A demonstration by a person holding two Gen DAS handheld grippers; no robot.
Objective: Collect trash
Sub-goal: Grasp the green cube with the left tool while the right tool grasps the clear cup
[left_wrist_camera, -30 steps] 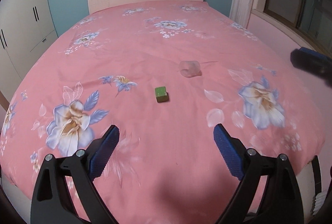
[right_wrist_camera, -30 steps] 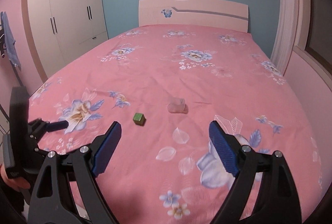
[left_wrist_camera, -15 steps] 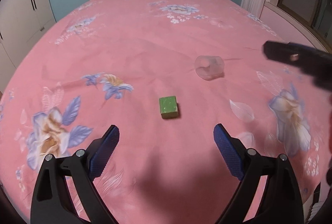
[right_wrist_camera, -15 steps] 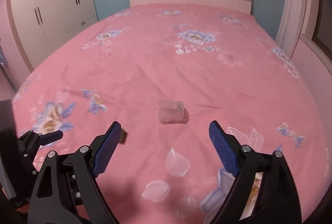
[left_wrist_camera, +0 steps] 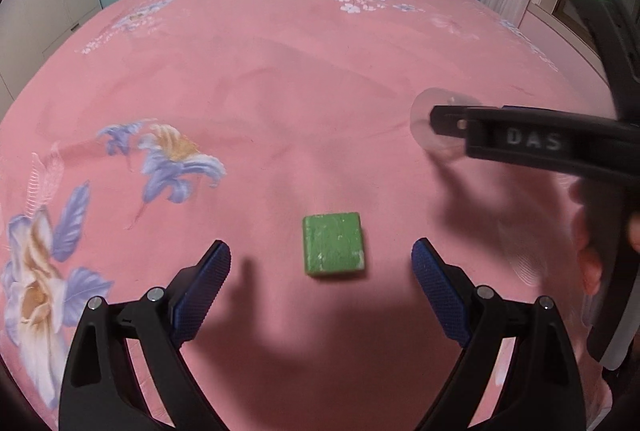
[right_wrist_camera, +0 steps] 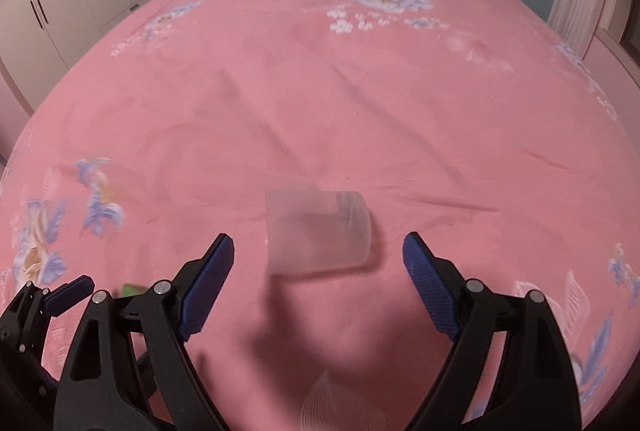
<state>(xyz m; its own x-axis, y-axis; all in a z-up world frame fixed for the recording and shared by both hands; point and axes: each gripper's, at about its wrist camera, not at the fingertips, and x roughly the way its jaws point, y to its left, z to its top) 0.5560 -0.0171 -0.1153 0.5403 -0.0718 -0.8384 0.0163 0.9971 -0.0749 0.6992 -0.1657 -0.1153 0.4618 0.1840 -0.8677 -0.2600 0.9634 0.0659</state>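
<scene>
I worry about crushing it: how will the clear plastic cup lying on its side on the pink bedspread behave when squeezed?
The clear plastic cup looks thin-walled, so it probably flexes or crumples under firm pressure. Lying on its side, it may roll on the pink floral bedspread if nudged. It seems empty, so likely very light between the open right hand-held gripper.

Both black two-finger grippers with blue ribbed pads tilt steeply downward, side by side. The left gripper [left_wrist_camera: 321, 259] has its jaws spread wide, nothing touching either pad. The right gripper [right_wrist_camera: 318, 255] is likewise spread wide, pads bare. In the left wrist view, the right gripper's black frame reaches in from the right, part of the person's hand [left_wrist_camera: 588, 231] wrapped around its grip.
</scene>
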